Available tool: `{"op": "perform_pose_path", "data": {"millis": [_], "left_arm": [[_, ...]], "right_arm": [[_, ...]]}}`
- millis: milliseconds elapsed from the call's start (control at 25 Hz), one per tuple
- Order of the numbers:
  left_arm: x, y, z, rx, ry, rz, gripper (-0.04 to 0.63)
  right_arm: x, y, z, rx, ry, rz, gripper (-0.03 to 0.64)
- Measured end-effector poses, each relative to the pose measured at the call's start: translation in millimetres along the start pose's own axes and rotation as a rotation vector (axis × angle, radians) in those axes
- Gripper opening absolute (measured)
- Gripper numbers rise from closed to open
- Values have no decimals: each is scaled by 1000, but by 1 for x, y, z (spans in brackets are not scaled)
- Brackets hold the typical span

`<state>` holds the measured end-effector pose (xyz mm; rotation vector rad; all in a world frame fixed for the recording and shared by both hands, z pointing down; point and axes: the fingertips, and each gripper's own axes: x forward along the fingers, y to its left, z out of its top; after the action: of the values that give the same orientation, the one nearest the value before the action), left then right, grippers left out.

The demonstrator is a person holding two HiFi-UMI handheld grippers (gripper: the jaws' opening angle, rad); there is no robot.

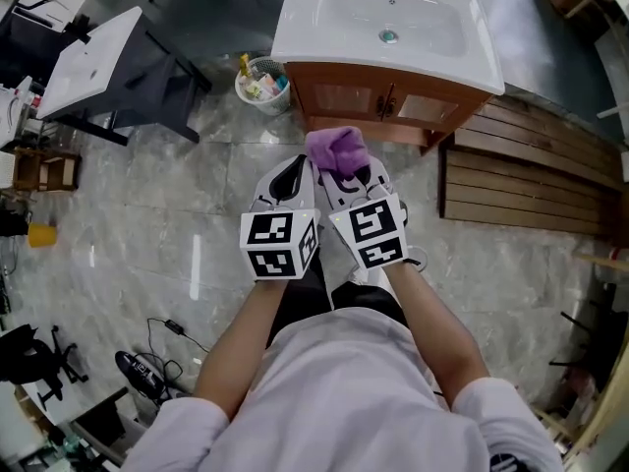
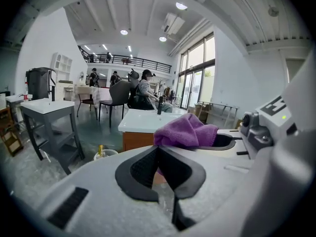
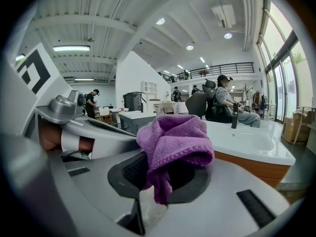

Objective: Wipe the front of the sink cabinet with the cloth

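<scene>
A white sink (image 1: 393,23) tops a brown wooden cabinet (image 1: 383,101) with two front doors at the top of the head view. My right gripper (image 1: 346,170) is shut on a bunched purple cloth (image 1: 336,148), held a short way off the cabinet front. In the right gripper view the cloth (image 3: 173,142) bulges up out of the jaws with the sink (image 3: 252,142) and cabinet (image 3: 266,169) beyond. My left gripper (image 1: 292,177) is beside the right one, shut with nothing between its pads. The left gripper view shows the cloth (image 2: 185,131) to its right.
A small white bin (image 1: 261,84) with bottles stands left of the cabinet. A slatted wooden pallet (image 1: 536,170) lies on the floor to the right. A grey table (image 1: 103,62) with a white top is at left. Cables and chair bases lie at lower left.
</scene>
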<state>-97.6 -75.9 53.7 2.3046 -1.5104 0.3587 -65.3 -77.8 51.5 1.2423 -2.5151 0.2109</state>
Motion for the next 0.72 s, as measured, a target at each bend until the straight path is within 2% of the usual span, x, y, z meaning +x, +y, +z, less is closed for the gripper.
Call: {"op": "perform_pose_path", "data": {"millis": [280, 440, 720], "left_arm": [[48, 83, 6, -36, 18, 8, 5], [83, 119, 7, -22, 23, -12, 5], [133, 150, -16, -18, 20, -30, 5]], "right_arm": [[96, -4, 11, 1, 17, 9, 67], [149, -16, 7, 0, 28, -2, 67], [210, -36, -22, -45, 26, -21, 67]]}}
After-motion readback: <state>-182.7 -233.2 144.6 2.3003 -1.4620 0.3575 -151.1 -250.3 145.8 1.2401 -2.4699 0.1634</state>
